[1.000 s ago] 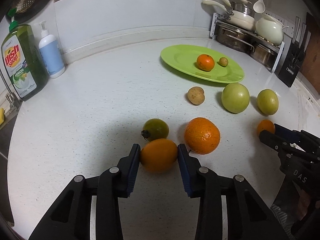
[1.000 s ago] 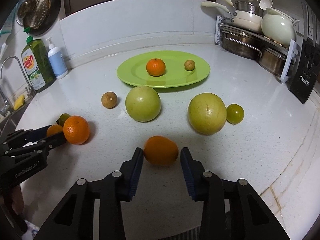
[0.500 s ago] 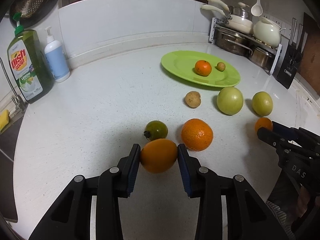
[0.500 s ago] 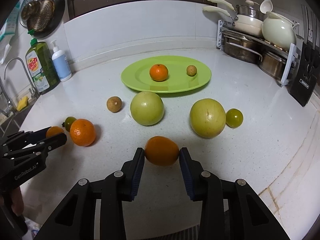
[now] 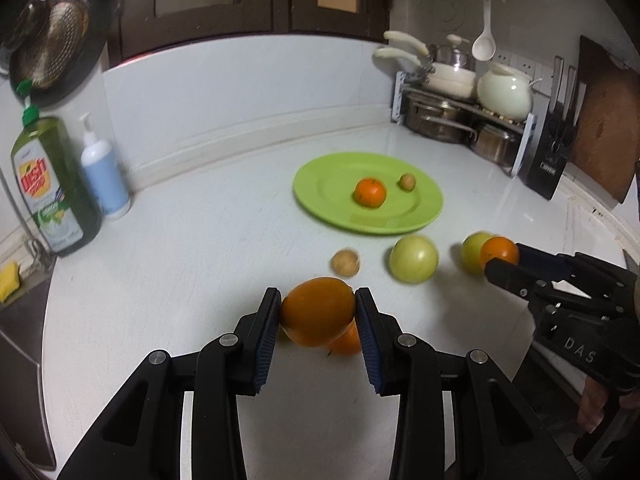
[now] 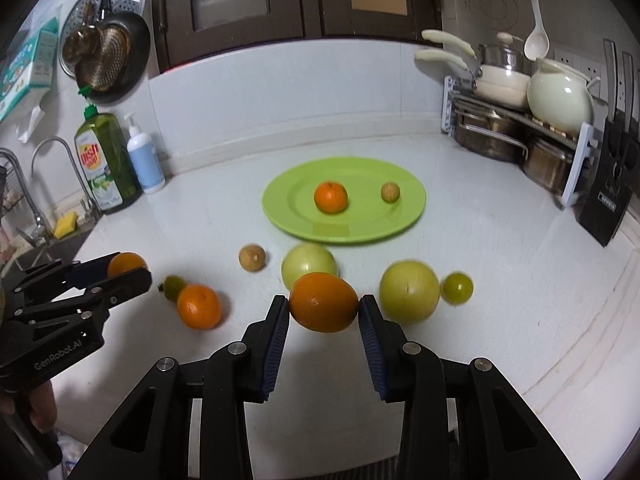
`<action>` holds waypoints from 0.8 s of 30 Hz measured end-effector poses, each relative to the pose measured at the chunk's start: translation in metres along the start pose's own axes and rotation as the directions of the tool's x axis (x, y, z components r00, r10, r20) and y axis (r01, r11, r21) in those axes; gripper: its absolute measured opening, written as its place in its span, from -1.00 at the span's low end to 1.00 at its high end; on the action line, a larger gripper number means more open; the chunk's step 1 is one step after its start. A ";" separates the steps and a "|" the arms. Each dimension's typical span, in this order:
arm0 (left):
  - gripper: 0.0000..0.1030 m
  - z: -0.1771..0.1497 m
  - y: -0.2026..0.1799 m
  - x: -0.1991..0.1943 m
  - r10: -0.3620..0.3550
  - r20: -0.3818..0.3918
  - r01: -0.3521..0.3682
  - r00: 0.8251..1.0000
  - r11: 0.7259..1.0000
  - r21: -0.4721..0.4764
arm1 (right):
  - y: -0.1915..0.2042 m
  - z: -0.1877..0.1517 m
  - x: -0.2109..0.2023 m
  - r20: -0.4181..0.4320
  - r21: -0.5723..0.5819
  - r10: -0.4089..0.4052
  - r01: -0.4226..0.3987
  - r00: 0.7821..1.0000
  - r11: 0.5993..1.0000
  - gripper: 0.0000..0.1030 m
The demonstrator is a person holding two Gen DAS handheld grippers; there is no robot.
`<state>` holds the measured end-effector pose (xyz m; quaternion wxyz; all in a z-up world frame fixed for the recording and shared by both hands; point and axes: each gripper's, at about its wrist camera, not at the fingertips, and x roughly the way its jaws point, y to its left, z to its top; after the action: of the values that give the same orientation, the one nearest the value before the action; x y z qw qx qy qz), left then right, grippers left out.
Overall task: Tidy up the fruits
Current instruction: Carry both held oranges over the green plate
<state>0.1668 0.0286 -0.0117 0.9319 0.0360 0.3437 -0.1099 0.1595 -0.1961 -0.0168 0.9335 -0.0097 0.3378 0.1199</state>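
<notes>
White bench [image 5: 200, 260] drops away as both oranges lift clear, so carrying to the green plate [image 6: 288, 208] looks next. Left gripper [image 5: 317, 314] clamps its orange [image 5: 316, 310] flank to flank between narrowed jaws; right gripper [image 6: 323, 306] pinches the other orange [image 6: 323, 302] likewise, though edges blur.

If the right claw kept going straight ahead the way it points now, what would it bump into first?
Probably the pale green round fruit just beyond the orange that the right claw holds, then the green plate. Depth is hard to judge, and the claw may pass above it.
</notes>
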 end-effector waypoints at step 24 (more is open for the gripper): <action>-0.27 0.121 -0.024 0.086 -0.118 -0.094 0.122 0.989 0.992 0.037 | -0.031 0.110 0.066 -0.047 -0.033 0.032 -0.033 0.998 0.999 -0.28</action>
<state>0.3019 -0.0278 0.0249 0.9058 0.0401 0.3853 -0.1714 0.2851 -0.2011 0.0239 0.9230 -0.0229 0.3573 0.1407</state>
